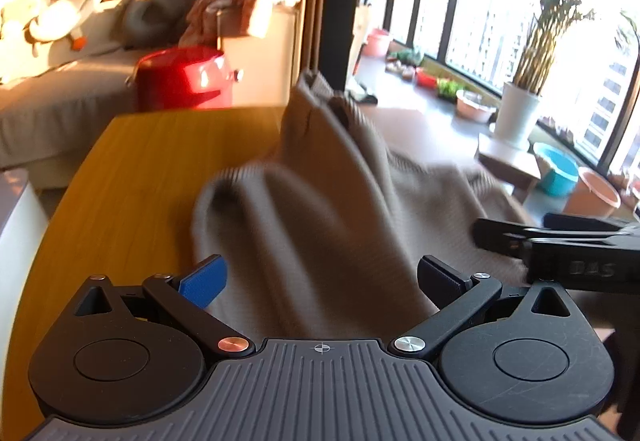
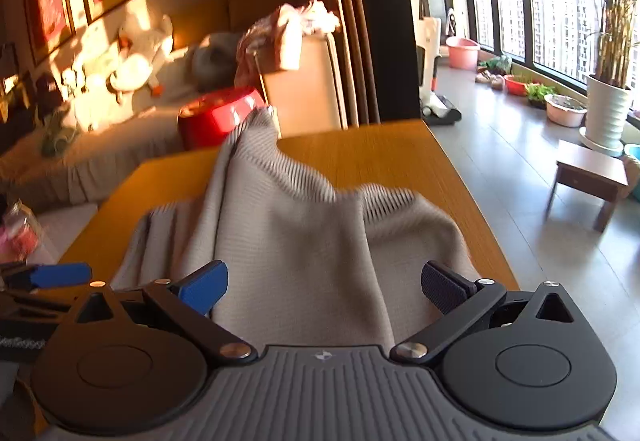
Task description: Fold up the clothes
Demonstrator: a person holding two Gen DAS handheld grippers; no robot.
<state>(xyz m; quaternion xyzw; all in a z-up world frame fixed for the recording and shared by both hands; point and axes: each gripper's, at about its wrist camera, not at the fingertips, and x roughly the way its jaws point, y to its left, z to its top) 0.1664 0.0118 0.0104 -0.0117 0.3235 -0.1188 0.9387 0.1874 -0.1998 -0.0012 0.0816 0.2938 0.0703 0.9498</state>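
Note:
A beige ribbed knit garment (image 1: 320, 201) lies bunched on the wooden table (image 1: 152, 161), with one part standing up in a peak. My left gripper (image 1: 320, 281) is open, its fingers on either side of the near cloth. My right gripper (image 2: 324, 287) is open too, over the near edge of the same garment (image 2: 296, 241). The right gripper also shows in the left wrist view (image 1: 560, 245), at the right side. The left gripper's blue finger shows in the right wrist view (image 2: 56, 275), at the left edge.
The table (image 2: 400, 157) ends close on the right. Beyond it are a red pot (image 1: 180, 79), a grey sofa (image 1: 60, 93) with plush toys, and a cabinet with piled clothes (image 2: 296, 41). A low stool (image 2: 588, 177), planter (image 2: 606, 113) and basins stand by the window.

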